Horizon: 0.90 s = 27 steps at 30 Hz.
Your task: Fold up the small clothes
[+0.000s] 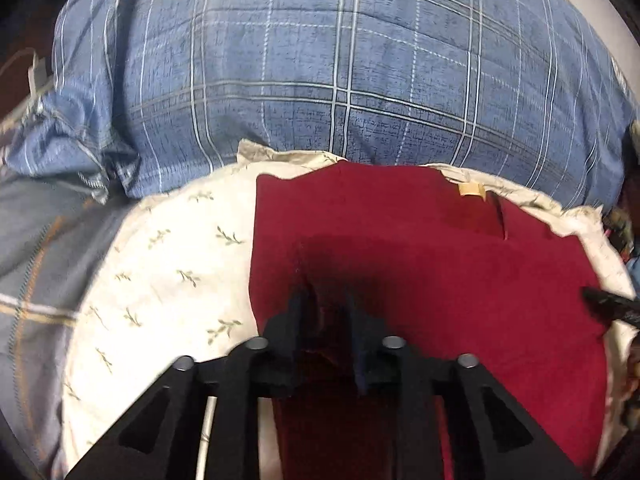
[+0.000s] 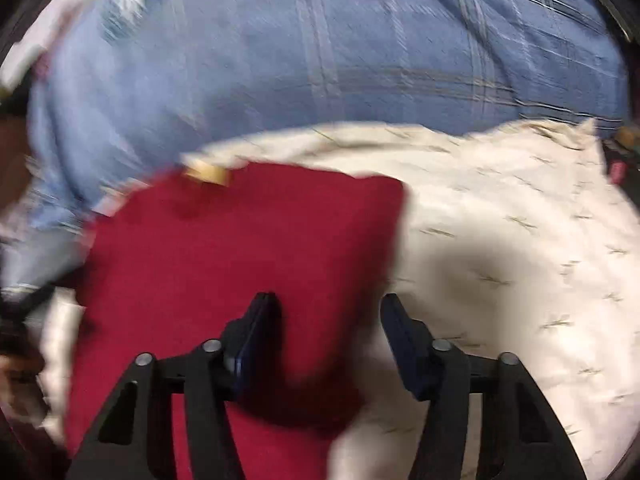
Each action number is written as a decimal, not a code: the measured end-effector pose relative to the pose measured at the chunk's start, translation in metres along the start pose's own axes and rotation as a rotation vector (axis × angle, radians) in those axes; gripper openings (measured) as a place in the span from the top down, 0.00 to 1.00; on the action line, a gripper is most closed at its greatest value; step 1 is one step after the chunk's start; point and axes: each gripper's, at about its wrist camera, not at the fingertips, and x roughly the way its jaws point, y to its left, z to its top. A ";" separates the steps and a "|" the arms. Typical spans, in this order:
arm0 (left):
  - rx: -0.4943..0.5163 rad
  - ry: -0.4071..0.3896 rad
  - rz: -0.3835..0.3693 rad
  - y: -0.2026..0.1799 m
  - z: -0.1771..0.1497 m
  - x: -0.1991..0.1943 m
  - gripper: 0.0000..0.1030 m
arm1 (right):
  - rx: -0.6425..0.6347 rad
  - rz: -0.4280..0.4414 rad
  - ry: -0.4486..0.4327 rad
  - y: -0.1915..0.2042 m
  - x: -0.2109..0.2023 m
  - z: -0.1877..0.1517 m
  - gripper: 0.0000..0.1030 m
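Red cloth (image 1: 420, 248) flat on a cream leaf-print pillow (image 1: 168, 264), blue plaid bedding (image 1: 320, 72) beyond, left tongs (image 1: 326, 312) pinching its near edge, right tongs (image 2: 328, 320) spread over its right edge (image 2: 396, 232), bare pillow rightward.

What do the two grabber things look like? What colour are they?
Both are black. The left gripper and right gripper have flat black linkage bars with triangular cut-outs, joined by round silver pins. The fingers carry dark navy pads. No cables, markings, sleeves or hands show.
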 end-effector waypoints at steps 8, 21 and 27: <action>-0.008 -0.058 0.052 0.008 -0.021 -0.025 0.50 | -0.096 0.062 -0.093 0.029 -0.047 -0.020 0.46; 0.076 -0.108 0.143 -0.014 -0.030 -0.032 0.48 | -0.044 0.111 -0.152 0.016 -0.068 -0.022 0.56; 0.070 -0.076 0.160 -0.013 -0.026 -0.015 0.47 | -0.117 0.101 -0.128 0.053 -0.031 0.007 0.57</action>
